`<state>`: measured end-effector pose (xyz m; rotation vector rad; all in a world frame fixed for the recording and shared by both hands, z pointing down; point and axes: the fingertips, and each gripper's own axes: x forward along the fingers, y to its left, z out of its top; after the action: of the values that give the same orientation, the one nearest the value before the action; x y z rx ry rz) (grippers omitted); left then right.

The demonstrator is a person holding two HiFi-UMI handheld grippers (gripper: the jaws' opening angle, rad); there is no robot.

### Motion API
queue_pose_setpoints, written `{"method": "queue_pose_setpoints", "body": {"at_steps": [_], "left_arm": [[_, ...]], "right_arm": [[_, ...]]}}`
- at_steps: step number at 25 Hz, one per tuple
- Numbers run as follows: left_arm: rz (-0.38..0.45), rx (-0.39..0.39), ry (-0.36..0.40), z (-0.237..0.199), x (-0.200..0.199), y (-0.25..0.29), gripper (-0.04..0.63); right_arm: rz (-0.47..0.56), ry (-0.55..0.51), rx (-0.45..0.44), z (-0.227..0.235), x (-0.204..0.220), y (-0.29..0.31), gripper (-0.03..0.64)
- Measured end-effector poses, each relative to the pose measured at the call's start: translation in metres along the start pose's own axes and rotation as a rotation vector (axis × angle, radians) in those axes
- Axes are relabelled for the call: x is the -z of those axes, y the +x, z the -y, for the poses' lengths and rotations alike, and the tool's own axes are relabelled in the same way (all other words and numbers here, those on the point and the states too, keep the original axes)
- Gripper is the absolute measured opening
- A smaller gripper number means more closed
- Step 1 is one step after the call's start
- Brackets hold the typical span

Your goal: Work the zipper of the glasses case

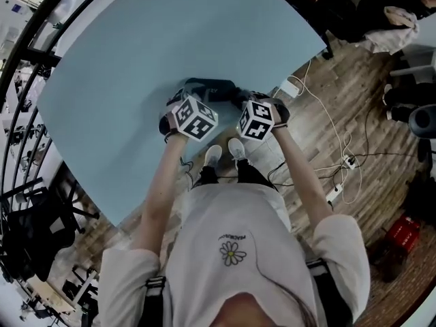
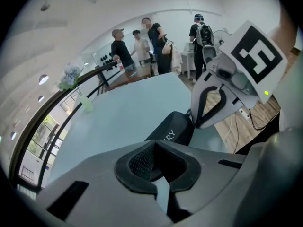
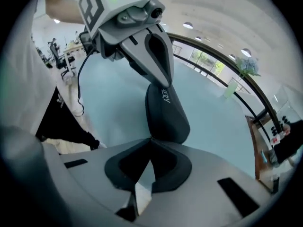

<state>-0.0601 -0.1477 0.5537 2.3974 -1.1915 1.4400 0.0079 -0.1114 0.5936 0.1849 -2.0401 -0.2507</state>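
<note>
Two grips to manage at once, one at each end of the glasses case (image 1: 210,86), set lengthwise between them near the front edge of the table (image 1: 157,39). Left hand-held gripper (image 2: 154,144): jaws closed tip to tip, apparently nipping the rim at its end of the case. Right hand-held gripper (image 3: 150,138): likewise closed, tips on the opposite rim. Cannot make out the zipper pull in either gripper view, so cannot assign it to either side.

To do the step well, treat one grip as the anchor and the other as the puller. Keep the anchor low and still, pressing the case lightly against the table to stop the shell swinging round. Draw the pull along the seam line, not up and away from it. Follow the curve at the corner by turning the wrist rather than tugging straight. Go slowly and evenly, for fear of losing a tip-only pinch on so smooth and rounded a shell. Watch for sliding toward the table edge, already close; drag inward if anything. With no pull tab between the pads, release, find it along the seam, and re-pinch squarely with the tab deep in the pads before hauling.
</note>
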Motion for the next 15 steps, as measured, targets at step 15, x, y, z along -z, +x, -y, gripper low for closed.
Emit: {"method": "queue_pose_setpoints", "body": {"at_steps": [15], "left_arm": [[0.019,0.062,-0.015,0.018,0.001,-0.009,0.014]], "right_arm": [[-0.014,0.073,0.082,-0.014,-0.022,0.005,0.008]]}}
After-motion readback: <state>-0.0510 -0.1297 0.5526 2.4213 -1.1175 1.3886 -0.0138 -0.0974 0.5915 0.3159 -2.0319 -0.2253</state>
